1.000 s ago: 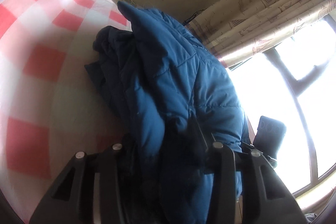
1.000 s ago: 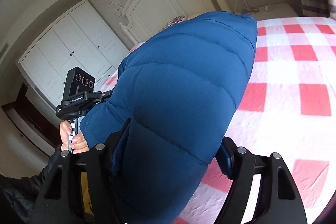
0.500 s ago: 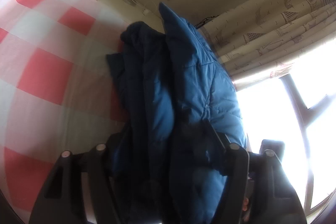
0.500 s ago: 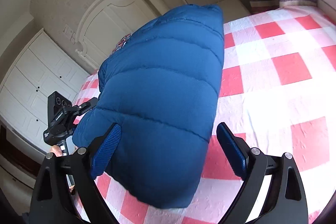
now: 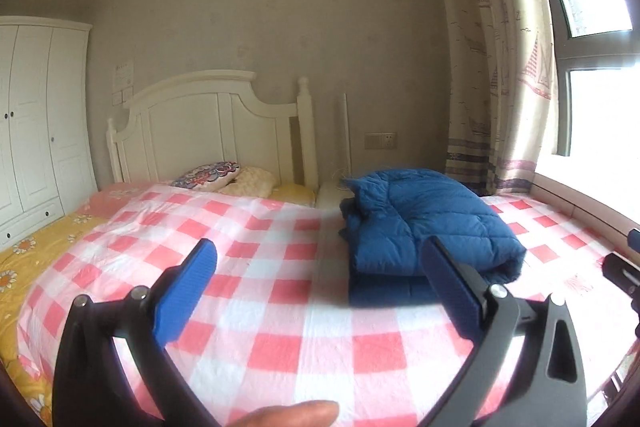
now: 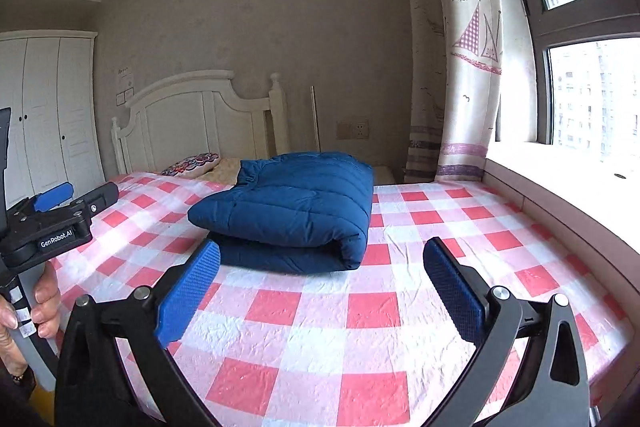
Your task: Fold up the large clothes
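The folded blue puffer jacket (image 6: 296, 211) lies on the red-and-white checked bed cover (image 6: 320, 327), at about twelve o'clock from the right gripper (image 6: 320, 287) and one o'clock from the left gripper (image 5: 320, 287). Its long axis runs toward the headboard (image 6: 192, 123), the rounded fold facing the window (image 6: 592, 95). Both grippers' jaws are opening wide, nothing between them.
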Motion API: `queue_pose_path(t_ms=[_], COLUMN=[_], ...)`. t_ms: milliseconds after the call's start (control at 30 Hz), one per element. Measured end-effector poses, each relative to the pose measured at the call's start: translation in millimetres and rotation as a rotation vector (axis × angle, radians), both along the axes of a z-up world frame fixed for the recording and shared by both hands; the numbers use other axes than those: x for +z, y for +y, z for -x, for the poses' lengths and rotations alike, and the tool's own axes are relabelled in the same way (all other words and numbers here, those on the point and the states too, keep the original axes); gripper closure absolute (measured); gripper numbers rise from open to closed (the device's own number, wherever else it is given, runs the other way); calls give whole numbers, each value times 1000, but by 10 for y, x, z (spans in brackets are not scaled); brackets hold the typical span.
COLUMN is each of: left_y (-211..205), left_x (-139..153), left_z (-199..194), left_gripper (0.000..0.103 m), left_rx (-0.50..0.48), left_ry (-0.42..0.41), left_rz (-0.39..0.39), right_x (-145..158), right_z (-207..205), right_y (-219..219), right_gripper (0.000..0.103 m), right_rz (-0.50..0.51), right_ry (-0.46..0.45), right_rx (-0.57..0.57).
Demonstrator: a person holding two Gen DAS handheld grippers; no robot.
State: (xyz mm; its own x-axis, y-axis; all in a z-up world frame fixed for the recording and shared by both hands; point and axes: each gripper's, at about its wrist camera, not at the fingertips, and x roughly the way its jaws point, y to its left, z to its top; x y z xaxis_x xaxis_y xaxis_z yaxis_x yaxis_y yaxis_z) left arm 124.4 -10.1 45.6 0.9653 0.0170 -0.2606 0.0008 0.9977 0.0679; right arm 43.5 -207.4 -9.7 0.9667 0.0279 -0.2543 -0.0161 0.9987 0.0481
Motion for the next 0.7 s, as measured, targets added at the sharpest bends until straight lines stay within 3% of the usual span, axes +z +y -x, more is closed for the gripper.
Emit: queue_pose_path(t_ms=[233, 700], left_y=[-109, -56], left_x=[-389, -608], left_z=[581, 640], left_gripper=[2, 2], left_rx=[4, -9], left_ry=[26, 90], left_rz=[24, 54], right_x=[-206, -275], right_z=[227, 232], right_y=[165, 163], right_gripper=[5, 5], right_rz=[75, 76], right_ry=[49, 74], right_rx=[4, -22])
